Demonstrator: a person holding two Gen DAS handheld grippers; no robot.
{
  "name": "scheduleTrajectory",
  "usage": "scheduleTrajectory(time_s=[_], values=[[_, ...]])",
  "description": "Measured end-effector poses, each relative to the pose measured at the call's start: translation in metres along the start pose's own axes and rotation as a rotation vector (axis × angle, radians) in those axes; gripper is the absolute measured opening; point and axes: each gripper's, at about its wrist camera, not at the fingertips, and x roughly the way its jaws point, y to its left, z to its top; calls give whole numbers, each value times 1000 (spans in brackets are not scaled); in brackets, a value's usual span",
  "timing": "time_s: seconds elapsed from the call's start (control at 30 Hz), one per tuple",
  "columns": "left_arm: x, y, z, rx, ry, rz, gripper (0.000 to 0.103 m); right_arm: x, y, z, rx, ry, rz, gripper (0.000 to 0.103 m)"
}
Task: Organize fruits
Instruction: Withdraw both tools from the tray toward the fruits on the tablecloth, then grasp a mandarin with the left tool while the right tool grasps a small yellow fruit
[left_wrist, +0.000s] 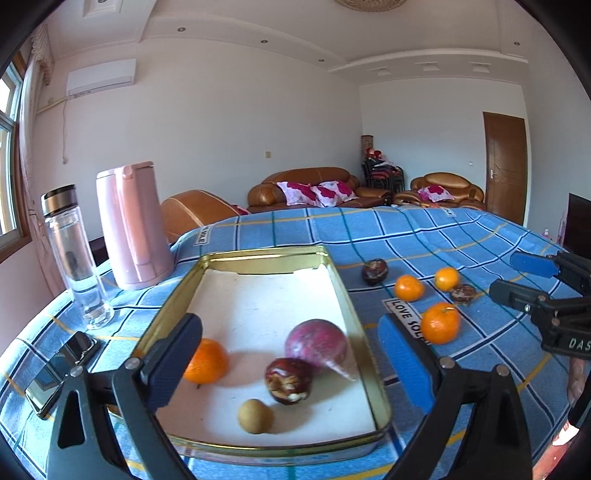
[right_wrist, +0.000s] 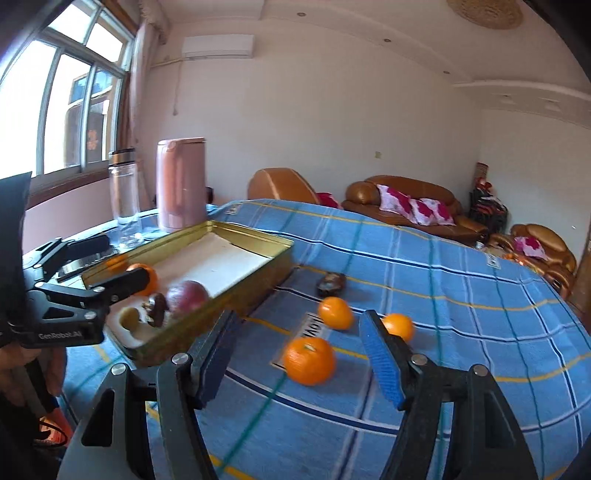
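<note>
Currently: fruit sorting partway done, both grippers empty.
Largest first: the gold tin tray (left_wrist: 168, 295) sits on the checked cloth as the collecting spot, holding a purple fruit (left_wrist: 316, 341), an orange (left_wrist: 208, 360), a dark wrinkled fruit (left_wrist: 288, 380) and a small brown fruit (left_wrist: 256, 415). Left gripper (left_wrist: 291, 358) hangs over the tray, jaws wide apart, nothing between them. Right gripper (right_wrist: 295, 354), jaws apart, frames the nearest loose orange (right_wrist: 309, 360), likely the next pick.
</note>
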Motion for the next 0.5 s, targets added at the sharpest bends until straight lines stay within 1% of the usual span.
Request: scheduleTrajectory(time_s=[0.13, 0.27, 0.37, 0.43, 0.5], values=[[5, -33, 4, 52, 15, -73, 98, -11, -50, -19, 94, 43, -132, 69], [11, -63, 9, 90, 43, -144, 98, -20, -89, -39, 166, 86, -222, 69], [22, -80, 13, 91, 90, -197, 98, -23, -109, -49, 200, 117, -264, 69], [32, -90, 15, 104, 126, -210, 98, -24, -117, -53, 207, 137, -289, 69], [38, -100, 15, 124, 138, -208, 98, -25, -125, -59, 221, 149, -297, 68]])
